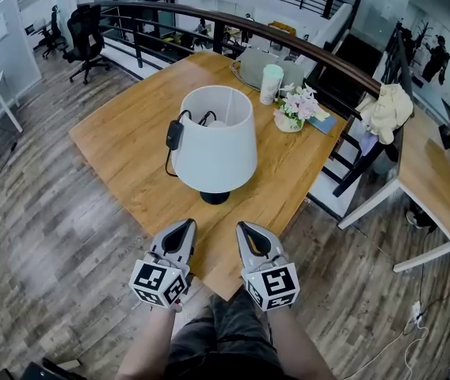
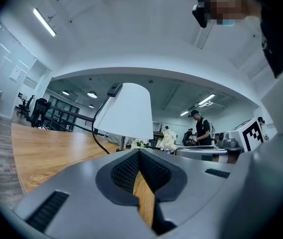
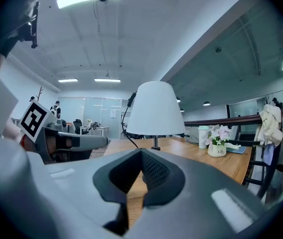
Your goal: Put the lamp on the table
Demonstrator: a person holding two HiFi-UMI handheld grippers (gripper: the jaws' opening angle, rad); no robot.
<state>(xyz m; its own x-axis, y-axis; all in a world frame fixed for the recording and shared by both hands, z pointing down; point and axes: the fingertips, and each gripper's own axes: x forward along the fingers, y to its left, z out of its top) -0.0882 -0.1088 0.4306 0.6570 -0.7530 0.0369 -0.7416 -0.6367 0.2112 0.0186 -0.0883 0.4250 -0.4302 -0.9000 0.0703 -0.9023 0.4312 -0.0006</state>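
At the lower centre of the head view, the left grey plastic gripper (image 1: 186,226) and the right grey plastic gripper (image 1: 245,229) are smooth, tapering shells with black lining along their inner edges. Each ends in a white cube printed with black square markers: the left marker cube (image 1: 158,282) and the right marker cube (image 1: 272,285). Both gripper views show dark slots recessed in the shells and black cross-hatched pads (image 2: 126,171). At the bottom edge, dark olive-grey trousers (image 1: 225,339) cover the legs.

Flower pot (image 1: 289,123), pale tumbler (image 1: 271,83), office chair (image 1: 85,35)
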